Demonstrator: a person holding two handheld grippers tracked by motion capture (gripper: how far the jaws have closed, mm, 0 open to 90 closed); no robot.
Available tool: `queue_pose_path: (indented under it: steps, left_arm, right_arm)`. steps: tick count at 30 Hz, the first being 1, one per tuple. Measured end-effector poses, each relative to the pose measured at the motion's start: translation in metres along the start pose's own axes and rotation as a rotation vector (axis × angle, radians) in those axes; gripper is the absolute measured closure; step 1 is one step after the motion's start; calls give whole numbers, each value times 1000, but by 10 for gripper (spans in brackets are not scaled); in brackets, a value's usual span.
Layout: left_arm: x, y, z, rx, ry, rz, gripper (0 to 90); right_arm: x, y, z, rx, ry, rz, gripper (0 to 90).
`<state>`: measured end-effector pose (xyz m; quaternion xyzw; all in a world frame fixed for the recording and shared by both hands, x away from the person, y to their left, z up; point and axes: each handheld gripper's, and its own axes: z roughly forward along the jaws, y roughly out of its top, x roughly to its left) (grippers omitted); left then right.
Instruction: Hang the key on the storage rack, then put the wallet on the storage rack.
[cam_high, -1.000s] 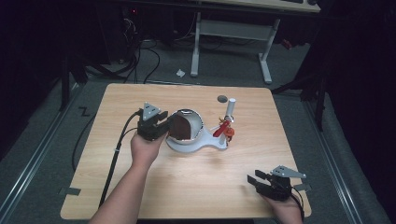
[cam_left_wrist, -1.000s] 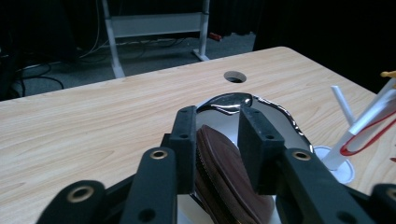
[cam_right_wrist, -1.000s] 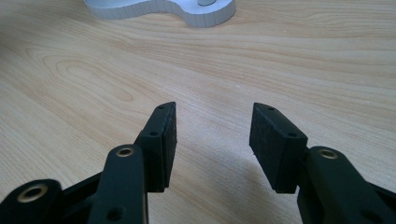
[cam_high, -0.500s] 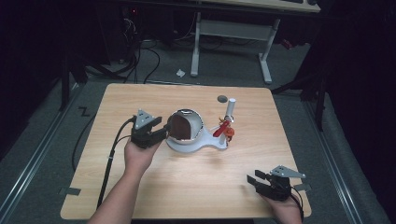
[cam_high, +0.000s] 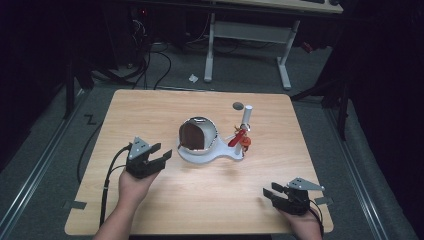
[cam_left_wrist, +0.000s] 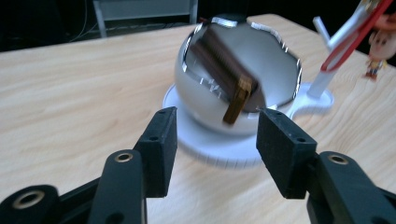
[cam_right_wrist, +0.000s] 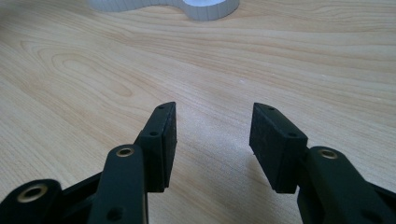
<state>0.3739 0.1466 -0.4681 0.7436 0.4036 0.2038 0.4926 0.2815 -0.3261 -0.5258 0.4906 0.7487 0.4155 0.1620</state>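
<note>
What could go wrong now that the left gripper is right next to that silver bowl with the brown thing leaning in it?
The left gripper, fingers just opened and empty, sits close to the silver bowl; a nudge could shift its white base. The brown block leans tilted inside and might slide. The thin post with its red clip could topple.

- High view: fixed above the near edge of the wooden table (cam_high: 150, 110), facing forward and down, far enough off to take in the whole tabletop plus floor and desk legs beyond.
- Left gripper view: mounted low on the left gripper (cam_high: 156, 156), looking along its jaws, close to the white spherical shell (cam_left_wrist: 243, 74) on its white base (cam_left_wrist: 224, 151); red clip stand (cam_left_wrist: 348, 44) at upper right.
- Right gripper view: mounted on the right gripper (cam_high: 268, 194), skimming the tabletop, base edge (cam_right_wrist: 205, 7) at top.
- Shared by all three: base and wood grain.
</note>
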Motion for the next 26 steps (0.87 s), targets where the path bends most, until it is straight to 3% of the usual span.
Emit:
queue_pose_path:
  steps: [5, 11, 16, 19, 26]
  left_arm:
    - [11, -32, -14, 51, 7, -20, 462]
    - [23, -73, -32, 169, 30, -24, 439]
    - [24, -99, -58, 180, 66, -8, 406]
    - [24, -103, -69, 213, 80, 3, 417]
    - [27, -102, -77, 163, 70, -31, 412]
  right_arm:
    - [-1, -1, -4, -16, 2, 0, 512]
    - [-1, 0, -4, -25, -8, 3, 513]
    - [1, 1, -1, -22, -8, -6, 513]
    - [2, 0, -3, -28, -11, -17, 513]
    - [6, 2, -7, -48, -42, -17, 514]
